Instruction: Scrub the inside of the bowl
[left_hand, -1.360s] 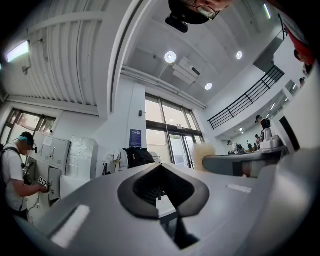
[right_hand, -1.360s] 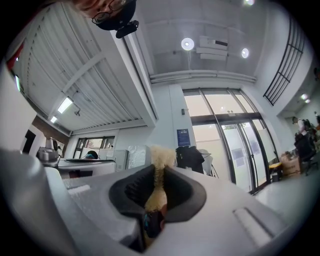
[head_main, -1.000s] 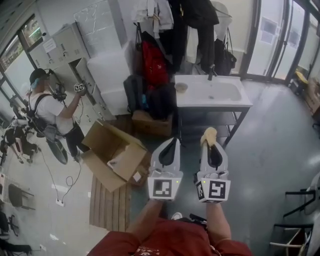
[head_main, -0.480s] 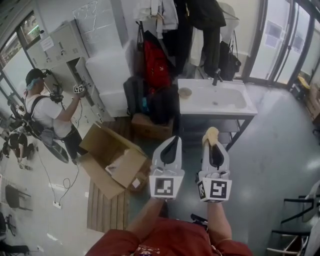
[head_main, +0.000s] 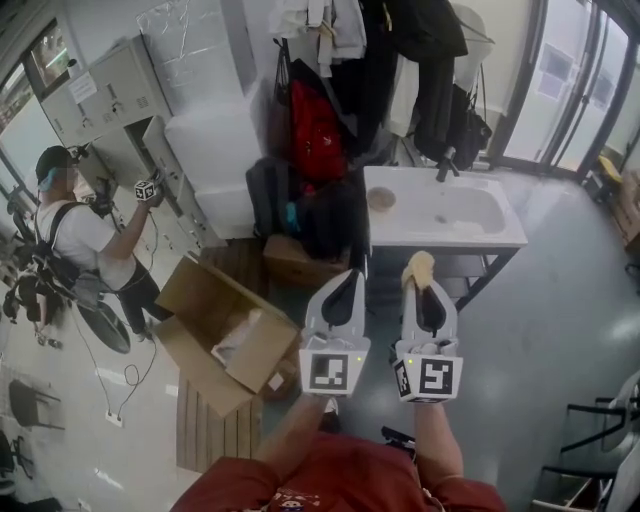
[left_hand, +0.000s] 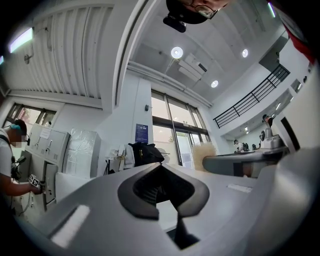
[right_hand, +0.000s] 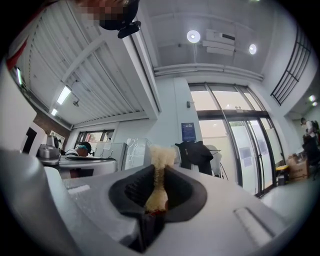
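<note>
A small tan bowl (head_main: 381, 198) stands on the left end of the white sink counter (head_main: 500, 232), far ahead of both grippers. My left gripper (head_main: 346, 277) is held out at mid frame, shut, with nothing between its jaws (left_hand: 161, 169). Beside it on the right, my right gripper (head_main: 421, 276) is shut on a pale yellow scrub sponge (head_main: 420, 266). The sponge (right_hand: 159, 156) sticks up out of the jaws in the right gripper view. Both grippers point slightly upward, well short of the sink.
An open cardboard box (head_main: 222, 330) and a wooden pallet (head_main: 214, 422) lie on the floor at the left. Bags and hanging clothes (head_main: 312, 130) crowd the wall behind the sink. A person (head_main: 72, 238) works at grey lockers (head_main: 108, 92). Glass doors (head_main: 585, 90) stand on the right.
The whole view has moved toward the sink, which now sits larger and lower in the head view. Both grippers keep the same pose. The person at the lockers has shifted.
</note>
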